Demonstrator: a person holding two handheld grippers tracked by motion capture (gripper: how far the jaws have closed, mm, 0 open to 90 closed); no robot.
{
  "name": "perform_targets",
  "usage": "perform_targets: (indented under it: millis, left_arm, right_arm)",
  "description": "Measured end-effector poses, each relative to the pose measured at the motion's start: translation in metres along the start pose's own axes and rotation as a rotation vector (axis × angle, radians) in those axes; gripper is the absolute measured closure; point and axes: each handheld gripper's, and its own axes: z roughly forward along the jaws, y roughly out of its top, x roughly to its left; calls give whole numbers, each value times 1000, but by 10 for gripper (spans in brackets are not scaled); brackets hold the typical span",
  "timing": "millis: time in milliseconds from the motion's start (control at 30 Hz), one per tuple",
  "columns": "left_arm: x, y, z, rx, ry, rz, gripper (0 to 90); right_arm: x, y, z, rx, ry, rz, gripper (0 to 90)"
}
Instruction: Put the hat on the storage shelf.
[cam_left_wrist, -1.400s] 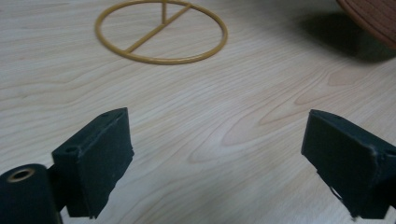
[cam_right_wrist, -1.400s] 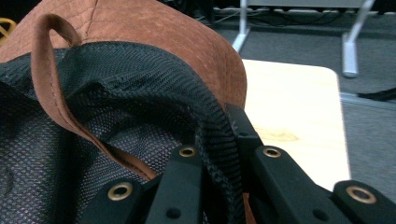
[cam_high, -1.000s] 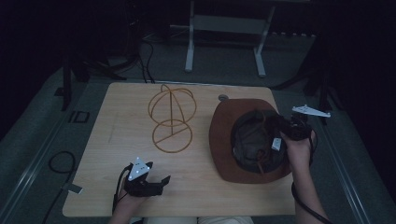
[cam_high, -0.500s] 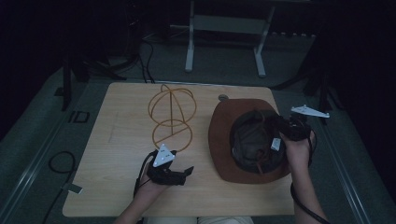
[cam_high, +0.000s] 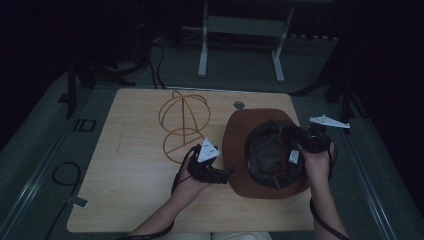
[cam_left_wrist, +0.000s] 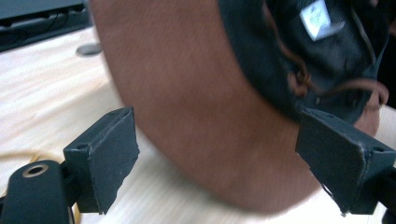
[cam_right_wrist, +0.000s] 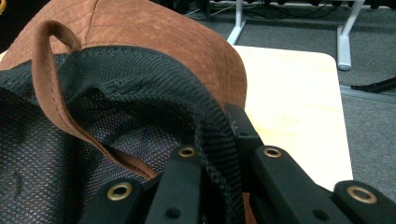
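On the counter (cam_high: 125, 170), the right gripper (cam_right_wrist: 219, 186) pinched the soft, light hat (cam_high: 250, 150) by its mesh band — the left gripper (cam_left_wrist: 215, 163) gaped wide at the floppy brim.

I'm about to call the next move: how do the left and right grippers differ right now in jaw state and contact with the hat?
The left gripper has its jaws spread wide, empty, facing the brown hat at its brim; the right gripper is shut on the hat's black mesh lining band. In the high view the left gripper sits at the hat's left edge, the right gripper at its right side. Both are hand-held with black jaws.
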Motion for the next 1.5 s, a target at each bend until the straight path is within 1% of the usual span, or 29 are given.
perform_targets:
  millis: [33, 67, 133, 167, 200, 267, 300, 333, 367, 400, 433, 500, 567, 667, 733, 767, 800, 867, 900, 933, 1000, 1033, 1133, 1200, 1267, 1333, 1400, 1467, 1500]
  left_arm:
    - [-1, 4, 4, 4, 1, 1, 132]
    - [-3, 8, 8, 8, 13, 2, 132]
    - [-5, 15, 16, 13, 24, -11, 132]
    - [-7, 19, 19, 18, 38, -9, 132]
    - [-8, 22, 22, 18, 40, -12, 132]
    - [-10, 27, 29, 36, 77, -6, 131]
    - [-10, 29, 33, 36, 74, -20, 129]
    - [-10, 30, 37, 42, 86, -30, 124]
    - [-10, 30, 37, 42, 86, -30, 124]
    - [-10, 32, 43, 51, 116, -24, 124]
    - [-10, 33, 46, 56, 133, -32, 122]
    - [-9, 33, 52, 61, 156, -50, 121]
    - [-11, 34, 58, 71, 180, -52, 121]
    - [-10, 34, 63, 83, 216, -61, 160]
    - [-7, 34, 63, 72, 237, -75, 260]
    - [-6, 34, 62, 71, 248, -69, 342]
    - [-5, 33, 62, 63, 261, -74, 414]
    - [-2, 33, 61, 61, 269, -79, 591]
    - [-1, 32, 61, 56, 274, -80, 660]
    - [-1, 32, 60, 50, 280, -74, 747]
    - [0, 33, 60, 42, 291, -67, 833]
    - [0, 33, 59, 43, 292, -64, 850]
    - [-1, 37, 57, 41, 294, -35, 862]
    - [-1, 39, 56, 35, 293, -35, 863]
    - [0, 43, 55, 29, 294, -27, 863]
    - [1, 47, 54, 21, 283, -33, 864]
    - [2, 51, 52, -1, 274, -45, 864]
    - [2, 53, 51, -15, 276, -48, 864]
    - [3, 54, 50, -19, 274, -52, 864]
  right_arm:
    - [0, 0, 0, -1, 3, 1, 852]
    - [0, 0, 0, 0, 3, 4, 851]
    - [1, -1, -1, -1, 5, 4, 852]
    - [1, -1, -1, -2, 7, 4, 852]
    - [1, -1, -1, -1, 8, 4, 851]
    - [2, -1, -1, 1, 11, 4, 851]
    - [3, -1, -1, 0, 13, 3, 851]
    - [4, -1, -2, 0, 17, 2, 851]
    - [4, -1, -2, 0, 17, 2, 851]
    - [5, -1, -3, -1, 22, -2, 851]
    - [8, -1, -5, -6, 35, -4, 851]
    - [11, -1, -8, -17, 52, -9, 851]
    - [15, -1, -11, -24, 61, -10, 852]
    - [21, -2, -16, -30, 91, -12, 852]
    - [26, -3, -18, -32, 98, -20, 852]
    - [28, -5, -20, -33, 100, -22, 851]
    - [29, -6, -21, -32, 103, -22, 851]
    - [32, -9, -22, -31, 105, -28, 851]
    - [33, -11, -23, -26, 105, -30, 850]
    - [34, -12, -23, -20, 105, -30, 849]
    - [38, -17, -22, -6, 100, -34, 848]
    - [38, -19, -22, -4, 101, -30, 848]
    - [39, -25, -22, -3, 89, -22, 846]
    - [39, -28, -25, -11, 89, -14, 837]
    - [40, -31, -28, -11, 88, -20, 814]
    - [40, -34, -32, -10, 98, -17, 789]
    - [42, -35, -37, -15, 101, -26, 735]
    - [42, -36, -44, -29, 111, -30, 646]
    - [41, -36, -48, -44, 116, -27, 582]
